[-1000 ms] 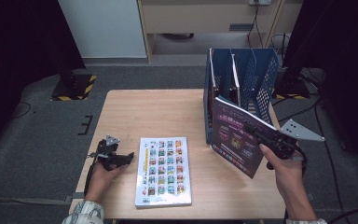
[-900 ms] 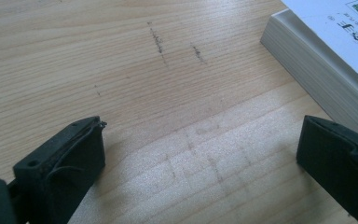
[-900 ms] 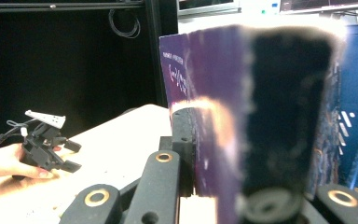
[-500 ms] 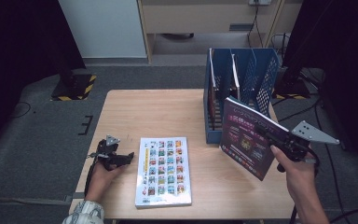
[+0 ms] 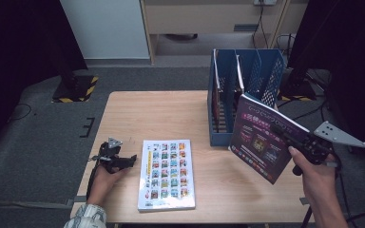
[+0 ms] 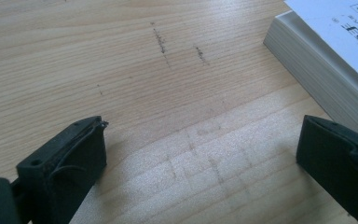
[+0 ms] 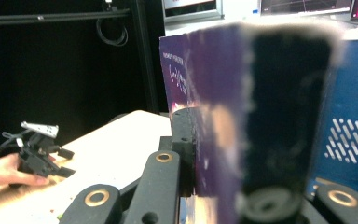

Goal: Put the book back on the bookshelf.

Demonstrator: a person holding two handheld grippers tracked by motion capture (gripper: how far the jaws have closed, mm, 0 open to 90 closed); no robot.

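Note:
A dark purple book (image 5: 261, 137) hangs tilted in the air in front of the blue file rack (image 5: 266, 76), and my right gripper (image 5: 292, 137) is shut on its right edge. In the right gripper view both black jaws clamp the purple book (image 7: 205, 93). A white picture book (image 5: 167, 173) lies flat near the table's front edge. My left gripper (image 5: 123, 161) rests on the table just left of it, open. In the left gripper view its jaws stand wide apart over bare wood, with the white book's corner (image 6: 326, 51) at the upper right.
The blue rack has several slots, and thin books (image 5: 217, 95) stand in its left one. The wooden table (image 5: 152, 114) ends at a dark carpeted floor. A pale cabinet (image 5: 209, 19) stands beyond, and cables (image 5: 313, 111) trail at the right.
My right gripper has carried the purple book rightward and upward, away from the rack's front. The left gripper has stayed in place.

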